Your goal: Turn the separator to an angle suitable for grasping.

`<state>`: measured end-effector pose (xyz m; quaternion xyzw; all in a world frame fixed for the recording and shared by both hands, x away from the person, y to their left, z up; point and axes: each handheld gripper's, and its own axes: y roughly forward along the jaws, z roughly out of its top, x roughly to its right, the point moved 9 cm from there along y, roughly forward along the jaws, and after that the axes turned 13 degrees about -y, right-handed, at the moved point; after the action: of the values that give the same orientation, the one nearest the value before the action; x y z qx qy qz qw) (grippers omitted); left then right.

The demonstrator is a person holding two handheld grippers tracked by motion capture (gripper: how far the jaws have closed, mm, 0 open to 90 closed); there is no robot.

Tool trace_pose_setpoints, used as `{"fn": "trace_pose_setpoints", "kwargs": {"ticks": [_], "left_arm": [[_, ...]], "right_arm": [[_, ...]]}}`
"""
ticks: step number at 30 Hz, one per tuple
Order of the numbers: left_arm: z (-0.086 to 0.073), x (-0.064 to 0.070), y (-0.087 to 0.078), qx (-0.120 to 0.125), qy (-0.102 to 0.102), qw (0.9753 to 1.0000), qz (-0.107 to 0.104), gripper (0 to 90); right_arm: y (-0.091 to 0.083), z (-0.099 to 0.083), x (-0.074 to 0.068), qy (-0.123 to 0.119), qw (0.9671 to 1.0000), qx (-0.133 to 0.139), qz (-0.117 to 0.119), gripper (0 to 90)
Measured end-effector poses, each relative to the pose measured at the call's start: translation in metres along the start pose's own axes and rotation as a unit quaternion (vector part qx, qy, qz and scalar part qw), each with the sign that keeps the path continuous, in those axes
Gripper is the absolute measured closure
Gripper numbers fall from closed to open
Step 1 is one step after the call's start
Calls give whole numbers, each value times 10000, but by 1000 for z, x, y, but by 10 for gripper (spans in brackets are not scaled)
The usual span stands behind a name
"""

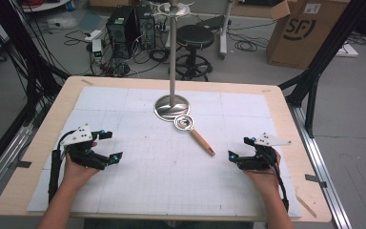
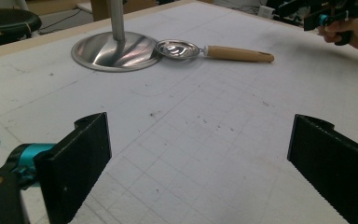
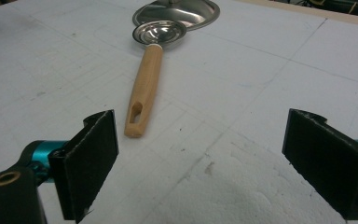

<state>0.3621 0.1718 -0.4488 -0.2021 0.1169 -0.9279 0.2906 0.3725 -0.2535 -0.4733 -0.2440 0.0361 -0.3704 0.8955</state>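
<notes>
1. Left hand-held gripper (image 1: 108, 160): near left of the counter (image 1: 33, 157), jaws spread, empty.
2. Right hand-held gripper (image 1: 234, 159): near right, jaws spread, empty; likely the nearer of the 2 to the handle end.
3. Ladle (image 1: 196, 133): mid-counter, flat; long axis diagonal, wooden handle (image 3: 142, 91) pointing toward the right hand-held gripper, steel bowl (image 3: 160, 32) touching the stand base (image 1: 171, 107).
4. The right gripper view shows the handle's slot; the high view shows the stand's pole (image 1: 172, 52).
</notes>
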Motion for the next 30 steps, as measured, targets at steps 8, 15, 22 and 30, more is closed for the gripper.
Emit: {"fn": "trace_pose_setpoints", "kwargs": {"ticks": [8, 15, 22, 30], "left_arm": [[-6, -2, 4, -183, 61, 9998, 25, 67], [-5, 1, 0, -151, 70, 9999, 9, 67], [-6, 0, -2, -141, 68, 9999, 19, 67], [-5, -2, -3, -96, 32, 9999, 9, 76]], "right_arm": [[2, -2, 2, 32, 9999, -83, -81, 93], [-1, 9, -1, 130, 9998, 39, -166, 137], [12, 19, -9, -59, 10000, -43, -56, 149], [20, 28, -13, -197, 9997, -115, -20, 178]]}}
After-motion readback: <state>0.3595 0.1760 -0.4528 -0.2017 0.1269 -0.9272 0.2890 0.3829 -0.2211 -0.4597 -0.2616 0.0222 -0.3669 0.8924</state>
